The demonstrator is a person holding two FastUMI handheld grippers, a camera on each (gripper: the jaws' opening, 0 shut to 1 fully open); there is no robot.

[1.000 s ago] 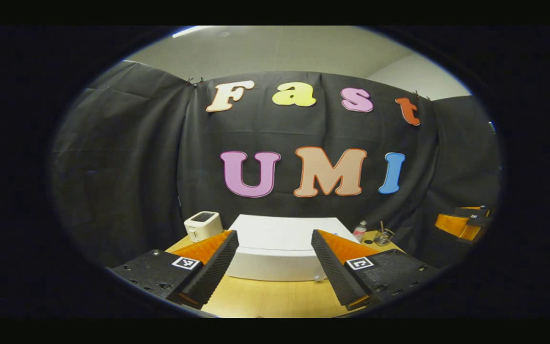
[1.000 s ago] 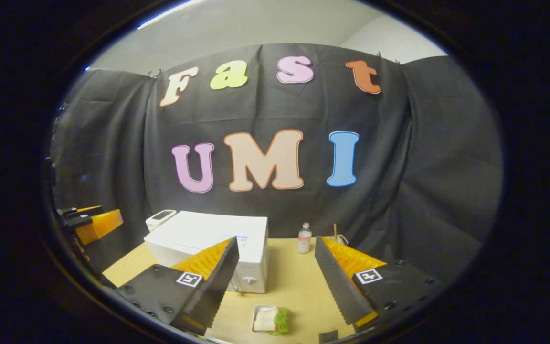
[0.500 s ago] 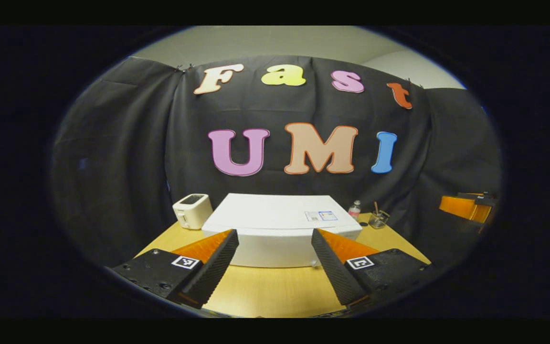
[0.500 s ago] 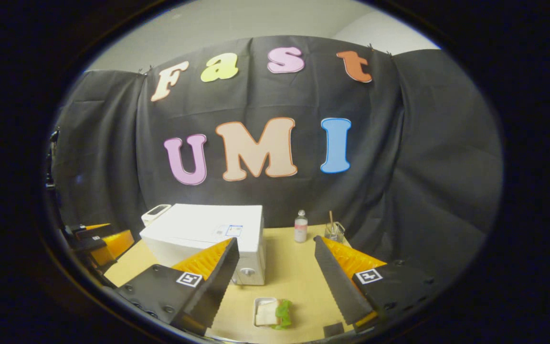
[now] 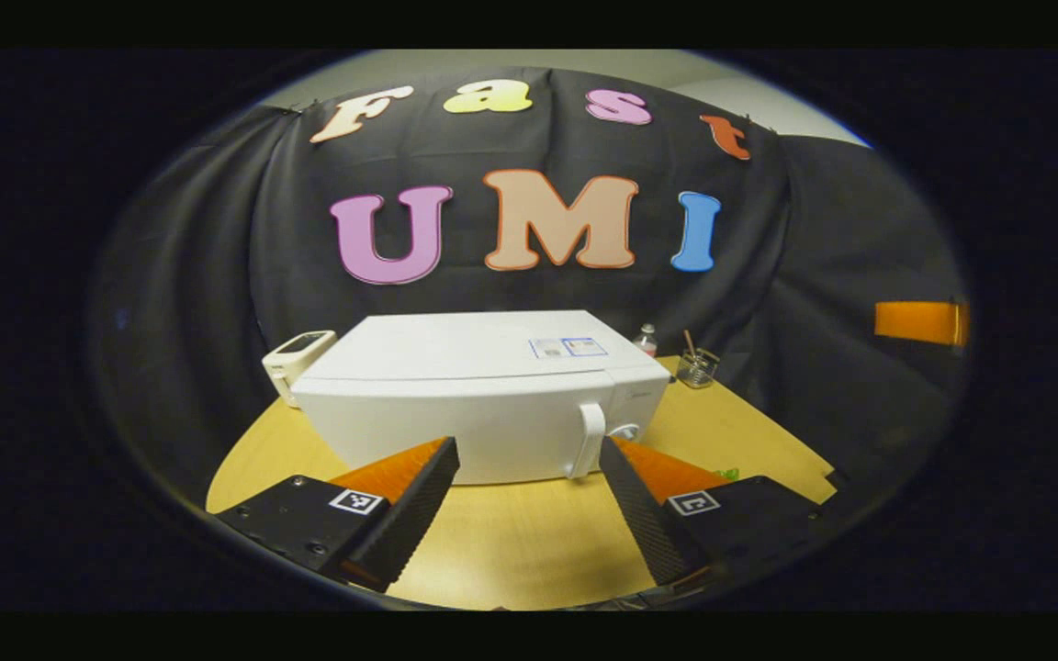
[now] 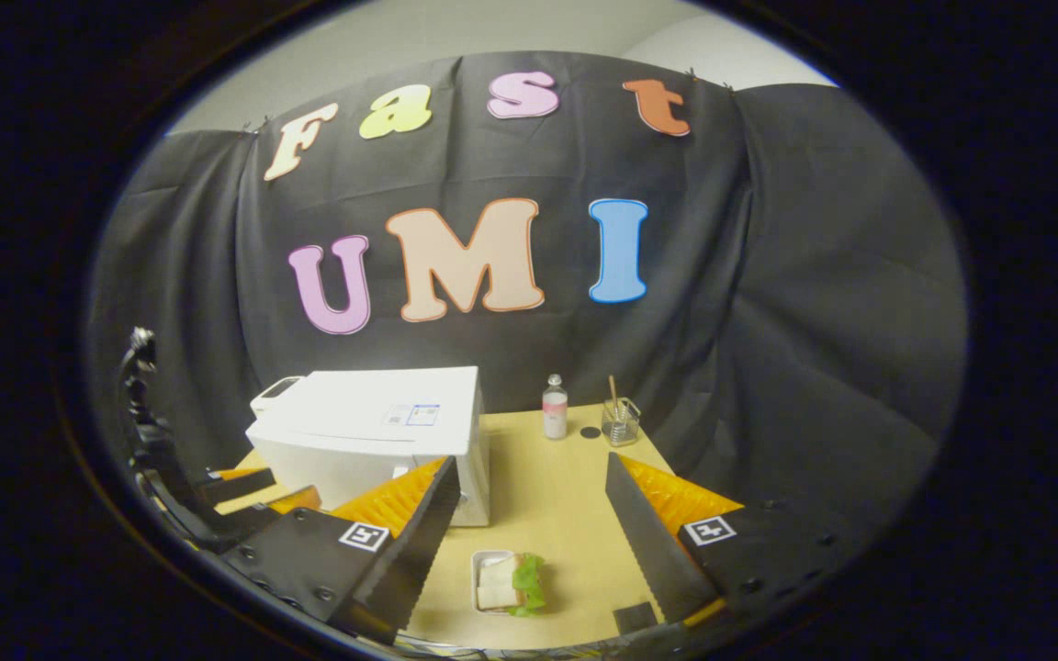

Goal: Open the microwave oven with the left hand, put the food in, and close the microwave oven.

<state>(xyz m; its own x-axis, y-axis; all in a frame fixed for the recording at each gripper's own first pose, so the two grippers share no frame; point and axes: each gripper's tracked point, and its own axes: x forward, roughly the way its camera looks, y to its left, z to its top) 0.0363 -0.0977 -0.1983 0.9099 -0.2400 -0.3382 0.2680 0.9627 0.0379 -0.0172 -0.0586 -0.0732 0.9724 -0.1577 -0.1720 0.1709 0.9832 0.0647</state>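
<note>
While both claws gape empty, the left claw (image 5: 529,477) faces the closed microwave (image 5: 474,404) near its handle (image 5: 590,439), and the right claw (image 6: 529,514) hangs above the sandwich tray (image 6: 506,584).

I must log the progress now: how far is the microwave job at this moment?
Nothing looks done yet: the white box-shaped microwave oven is closed, its white handle untouched. In hand: the open left gripper faces that door. Left: opening, loading the sandwich in its small white tray, which lies before the open right gripper, then closing.

Dim booth, overhead light glaring off the boxy white plastic microwave oven (image 5: 474,363); fisheye edges curve, dark and soft around it.
</note>
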